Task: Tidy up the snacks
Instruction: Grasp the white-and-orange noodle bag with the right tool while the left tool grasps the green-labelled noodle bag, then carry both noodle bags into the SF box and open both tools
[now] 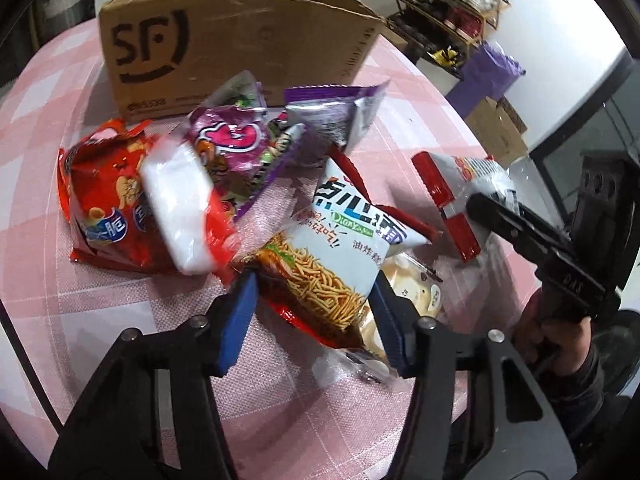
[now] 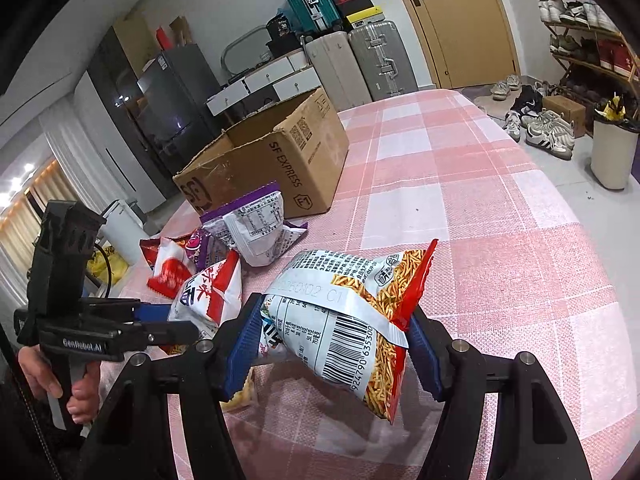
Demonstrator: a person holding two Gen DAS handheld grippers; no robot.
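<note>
Pink-and-white checked cloth covers the table (image 1: 72,92), where a heap of snack bags lies before an open cardboard box (image 1: 224,52). In the left wrist view, the left hand-held gripper (image 1: 316,316) has its blue pads on either side of a noodle-snack bag (image 1: 332,248) at the near edge of the heap, squeezing it, with a red chip bag (image 1: 104,200) further left. In the right wrist view, the right hand-held gripper (image 2: 332,344) pinches a second noodle-snack packet (image 2: 360,320) clear of the cloth, barcode facing up, apart from the heap.
</note>
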